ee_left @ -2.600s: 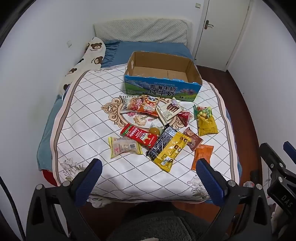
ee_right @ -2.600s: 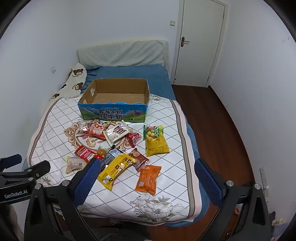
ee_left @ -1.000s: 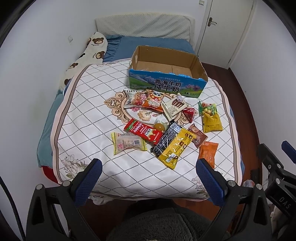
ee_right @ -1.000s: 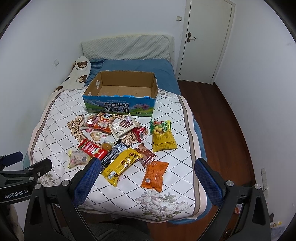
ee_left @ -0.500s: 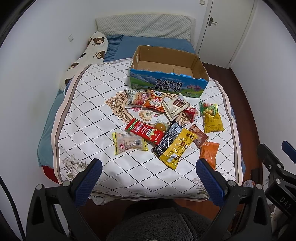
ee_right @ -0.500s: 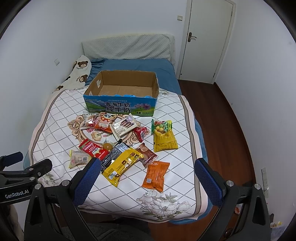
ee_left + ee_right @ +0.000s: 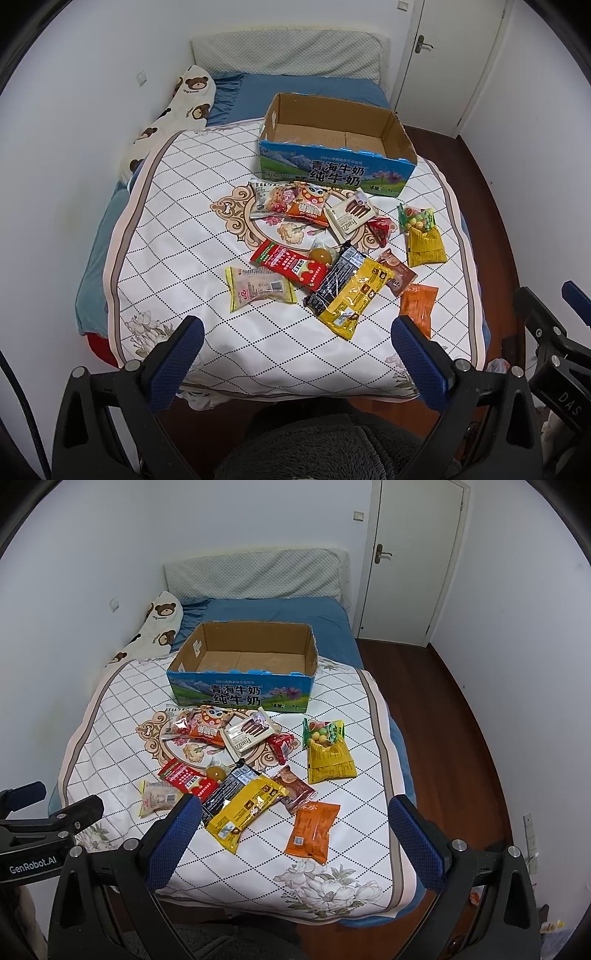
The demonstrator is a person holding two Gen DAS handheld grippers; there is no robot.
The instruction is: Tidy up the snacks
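Several snack packets lie on a white quilted cover on the bed: a yellow packet (image 7: 352,297) (image 7: 245,808), an orange packet (image 7: 419,304) (image 7: 314,830), a red packet (image 7: 288,266) (image 7: 183,777), a pale bun packet (image 7: 258,288) and a green-yellow bag (image 7: 423,236) (image 7: 328,751). An open, empty cardboard milk box (image 7: 332,171) (image 7: 240,694) stands behind them. My left gripper (image 7: 295,360) and right gripper (image 7: 291,840) are open and empty, at the foot of the bed, well short of the snacks.
A bear-print pillow (image 7: 173,110) lies along the left wall. A blue sheet (image 7: 277,616) and grey headboard cushion (image 7: 255,576) are behind the box. A white door (image 7: 410,561) and wooden floor (image 7: 450,738) are on the right.
Both grippers have moved slightly forward and up toward the bed; the snacks and box sit a little lower and nearer in view. Nothing was taken hold of.
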